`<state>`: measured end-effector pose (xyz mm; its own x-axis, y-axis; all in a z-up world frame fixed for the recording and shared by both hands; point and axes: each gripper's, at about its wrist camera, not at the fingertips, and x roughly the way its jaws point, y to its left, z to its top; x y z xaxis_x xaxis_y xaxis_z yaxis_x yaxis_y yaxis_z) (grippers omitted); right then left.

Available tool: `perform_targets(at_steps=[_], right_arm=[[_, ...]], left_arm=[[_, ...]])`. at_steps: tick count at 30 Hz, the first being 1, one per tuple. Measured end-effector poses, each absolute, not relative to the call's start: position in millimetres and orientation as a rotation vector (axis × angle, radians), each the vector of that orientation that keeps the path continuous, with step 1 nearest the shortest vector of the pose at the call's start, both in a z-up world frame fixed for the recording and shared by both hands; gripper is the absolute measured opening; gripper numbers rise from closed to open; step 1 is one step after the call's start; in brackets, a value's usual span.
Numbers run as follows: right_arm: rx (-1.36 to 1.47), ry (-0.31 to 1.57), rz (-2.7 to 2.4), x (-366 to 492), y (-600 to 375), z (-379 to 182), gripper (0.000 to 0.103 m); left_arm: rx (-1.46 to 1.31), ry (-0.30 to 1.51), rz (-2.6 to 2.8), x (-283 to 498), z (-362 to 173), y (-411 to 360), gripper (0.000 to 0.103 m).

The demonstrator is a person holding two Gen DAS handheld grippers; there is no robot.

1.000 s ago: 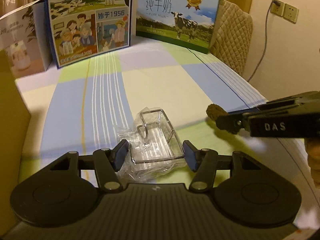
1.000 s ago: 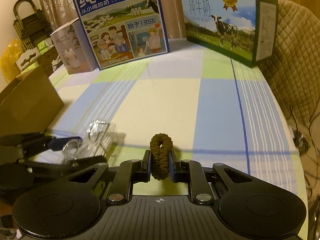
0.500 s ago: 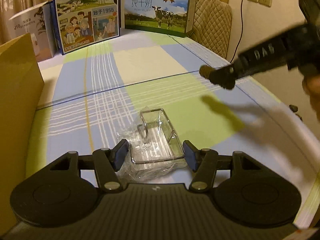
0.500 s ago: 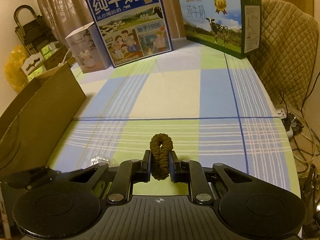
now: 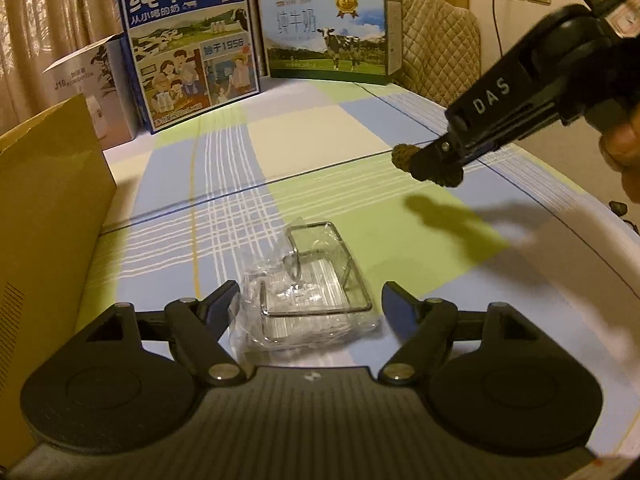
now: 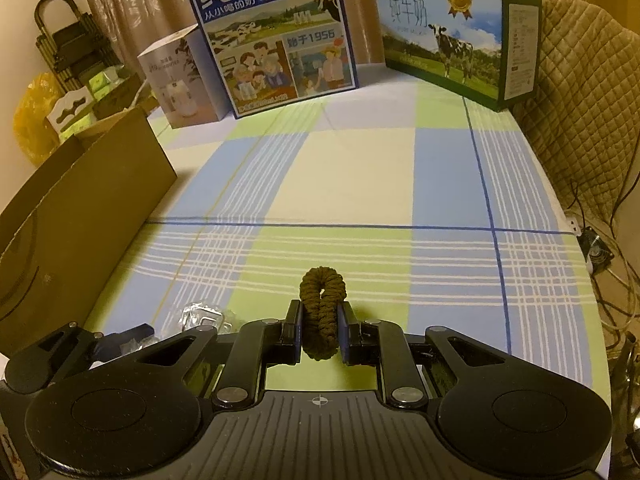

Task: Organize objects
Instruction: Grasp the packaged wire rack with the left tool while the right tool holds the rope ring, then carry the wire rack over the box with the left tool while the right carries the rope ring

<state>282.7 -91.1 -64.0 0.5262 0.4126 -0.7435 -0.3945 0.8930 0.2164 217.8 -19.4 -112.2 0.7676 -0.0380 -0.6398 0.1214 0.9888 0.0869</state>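
Your right gripper [image 6: 319,326] is clenching a dark brown braided hair tie [image 6: 322,312], pinching it between the two blue pads so the loop is standing up out of the jaws. In the left wrist view that gripper is hanging above the checked tablecloth [image 5: 328,152] at about 2 o'clock, with the hair tie's end poking out of its tip and casting a shadow on the cloth beneath it.

Your left gripper [image 5: 311,303] is sitting released, jaws spread wide on either side of a wire rack in a clear plastic bag [image 5: 310,294], which is lying flat on the cloth. Neither finger appears to be touching the wire frame, though the bag's crinkled edge is lying just beside the left finger.

A brown cardboard box [image 5: 48,216] is standing at 9 o'clock. Two milk cartons [image 5: 188,44] are standing at 12 o'clock, along the far edge.
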Motion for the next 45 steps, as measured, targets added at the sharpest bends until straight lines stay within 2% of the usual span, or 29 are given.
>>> perform_targets(at_steps=[3,5,12,20,32,45], right_arm=[[0.014,0.906,0.484,283,-90,-66,0.014],[0.011,0.905,0.485,282,-89,-66,0.014],[0.003,0.878,0.475,272,-87,-57,0.014],[0.064,0.819,0.445,223,-90,-39,0.014],[0.181,0.761,0.399,122,-98,5,0.014],[0.12,0.715,0.407,54,-68,48,0.014]], left_arm=[[0.108,0.7,-0.089,220,-111,-16,0.058],[0.109,0.705,-0.096,220,-111,-16,0.054],[0.11,0.71,-0.121,218,-104,-15,0.053],[0.076,0.692,-0.117,202,-73,-7,0.053],[-0.013,0.644,-0.117,132,3,9,0.053],[-0.034,0.604,-0.11,60,55,22,0.053]])
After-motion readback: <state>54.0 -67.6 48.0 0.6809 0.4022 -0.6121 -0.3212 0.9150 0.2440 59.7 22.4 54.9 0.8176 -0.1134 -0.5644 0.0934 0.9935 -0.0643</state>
